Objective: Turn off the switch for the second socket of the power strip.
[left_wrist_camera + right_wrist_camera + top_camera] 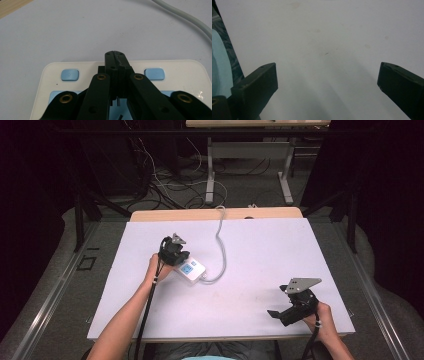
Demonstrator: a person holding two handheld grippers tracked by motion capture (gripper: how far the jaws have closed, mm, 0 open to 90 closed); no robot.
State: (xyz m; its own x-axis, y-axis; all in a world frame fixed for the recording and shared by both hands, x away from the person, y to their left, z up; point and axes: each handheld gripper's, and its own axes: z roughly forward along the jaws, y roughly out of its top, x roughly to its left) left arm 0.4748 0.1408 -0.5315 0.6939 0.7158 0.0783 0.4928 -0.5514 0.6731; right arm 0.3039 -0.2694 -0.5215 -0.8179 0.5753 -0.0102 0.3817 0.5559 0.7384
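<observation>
Your left gripper sits directly over the white power strip near the middle of the white table, a little left of centre in the high view. In the left gripper view its jaws stand pressed together with no gap and nothing between them, the joined tip reaching toward the strip's far long edge, midway between two light-blue buttons on the strip's top face. I cannot tell from these frames whether the tip touches the casing or hovers just above it. The strip's long axis runs diagonally in the high view, from upper left under your gripper to lower right, where the grey cord leaves the end and curves away to the table's far edge. In the left gripper view that axis lies crosswise to the jaws, so either button is a short sideways shift from the tip, not a reach forward. Judgement: with the jaws together, the tip serves as a pressing point, and the move turns on sliding along the strip's length to one button. Your right gripper rests at the near right corner of the table, well apart from the strip; its jaws stand wide apart over bare tabletop, holding nothing. The left hand is plainly the nearer one.
</observation>
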